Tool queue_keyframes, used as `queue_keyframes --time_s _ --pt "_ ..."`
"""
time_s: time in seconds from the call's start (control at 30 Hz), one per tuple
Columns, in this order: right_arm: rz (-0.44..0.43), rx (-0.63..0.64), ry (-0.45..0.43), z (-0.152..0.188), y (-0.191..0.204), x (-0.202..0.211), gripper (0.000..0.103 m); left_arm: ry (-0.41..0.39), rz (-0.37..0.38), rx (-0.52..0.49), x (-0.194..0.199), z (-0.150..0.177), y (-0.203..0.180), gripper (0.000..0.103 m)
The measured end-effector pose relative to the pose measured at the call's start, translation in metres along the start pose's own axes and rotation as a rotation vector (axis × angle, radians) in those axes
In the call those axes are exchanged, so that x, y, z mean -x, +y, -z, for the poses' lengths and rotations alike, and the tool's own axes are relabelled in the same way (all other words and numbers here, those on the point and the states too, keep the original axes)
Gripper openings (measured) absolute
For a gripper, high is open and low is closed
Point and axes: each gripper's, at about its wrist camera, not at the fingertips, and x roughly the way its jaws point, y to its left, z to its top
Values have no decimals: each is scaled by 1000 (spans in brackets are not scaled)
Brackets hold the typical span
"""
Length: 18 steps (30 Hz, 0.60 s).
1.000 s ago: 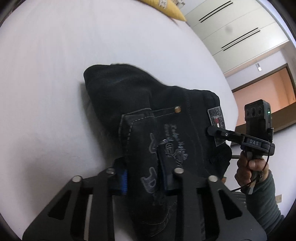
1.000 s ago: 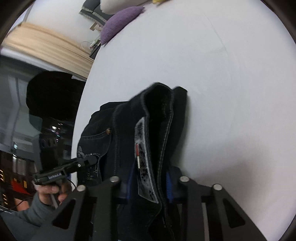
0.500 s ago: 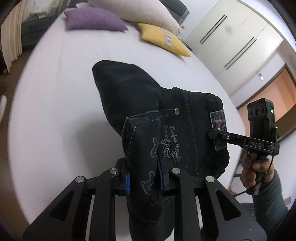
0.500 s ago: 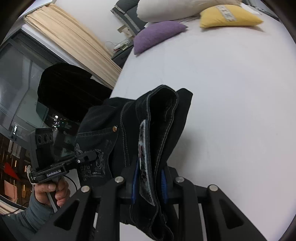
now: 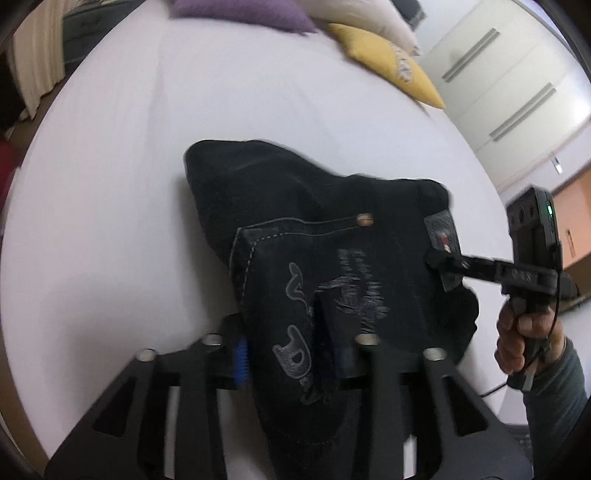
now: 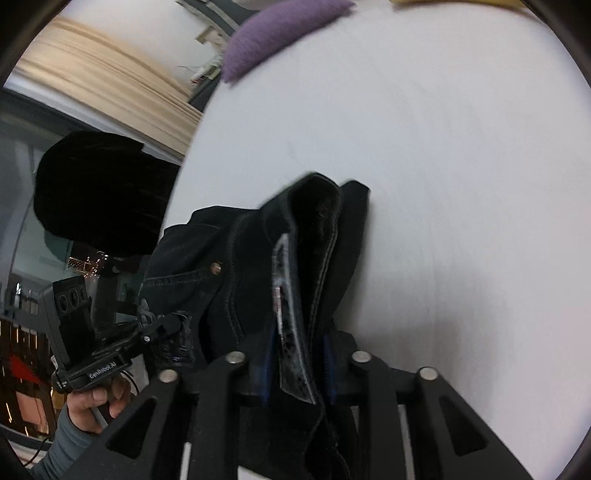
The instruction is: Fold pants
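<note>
1. Lying bunched on the white bed (image 5: 110,192), the black pants (image 5: 332,229) are being shown partly folded, with the back pocket and its grey embroidery facing up.
2. The pocket end of the pants is being kept between the blue pads of the left tongs (image 5: 286,356); the jaws are opening, and a gap is being left beside the left pad.
3. The waistband edge with its patch label is being kept between the pads of the right tongs (image 6: 297,363); these jaws are opening as well, with the fabric between them.
4. Each set of tongs is being carried by a hand (image 5: 524,336) in a grey sleeve.
5. A purple pillow (image 6: 280,33) and a yellow pillow (image 5: 391,62) are being seen at the far end of the bed.
</note>
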Motion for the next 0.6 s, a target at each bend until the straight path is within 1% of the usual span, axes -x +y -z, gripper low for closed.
queue_keyframes --time_s 0.03,0.07,0.1,0.13,0.17,0.2,0.23,0.27,0.3,0.33,0.37,0.4,0.43,0.47,0.5,0.53,0.57,0.6 --pt "-23 -17 -10 4 -6 1 48 -12 9 11 2 5 7 53" --pt "-61 -36 -24 8 -11 3 52 -26 15 26 3 6 13 58" --pt "-86 -58 -40 17 -16 9 55 -40 7 35 5 8 17 66" --pt "-89 -73 -56 23 -20 15 60 -53 -15 39 8 8 23 70" --pt "-84 -89 -75 27 -24 21 65 -73 -40 39 16 11 26 72" --pt "-66 -110 -100 33 -28 31 68 -89 -54 39 20 12 27 73" --pt "-29 -127 -129 41 -31 43 71 -114 -80 34 32 16 26 73" --pt "4 -128 -156 48 -32 54 72 -150 -111 15 46 20 23 73" --pt "50 -106 -210 57 -27 72 72 -210 -151 -24 66 25 15 75" --pt "85 -79 -257 66 -20 87 72 -278 -198 -66 87 30 4 81" --pt "141 -32 -327 78 -5 108 72 -368 -259 -118 113 39 -8 86" --pt "181 12 -389 86 10 124 74 -460 -320 -165 135 46 -31 101" --pt "206 54 -454 97 21 142 81 -541 -389 -198 155 54 -56 103" --pt "221 94 -523 107 37 158 90 -612 -457 -224 175 64 -69 103" --pt "236 139 -601 120 56 176 95 -683 -524 -252 199 76 -82 103" --pt "259 188 -697 137 78 199 103 -736 -566 -274 216 85 -94 103" --pt "267 212 -752 143 93 208 103 -794 -604 -290 233 96 -107 103" --pt "280 249 -830 153 118 223 103 -867 -643 -294 251 109 -125 103"
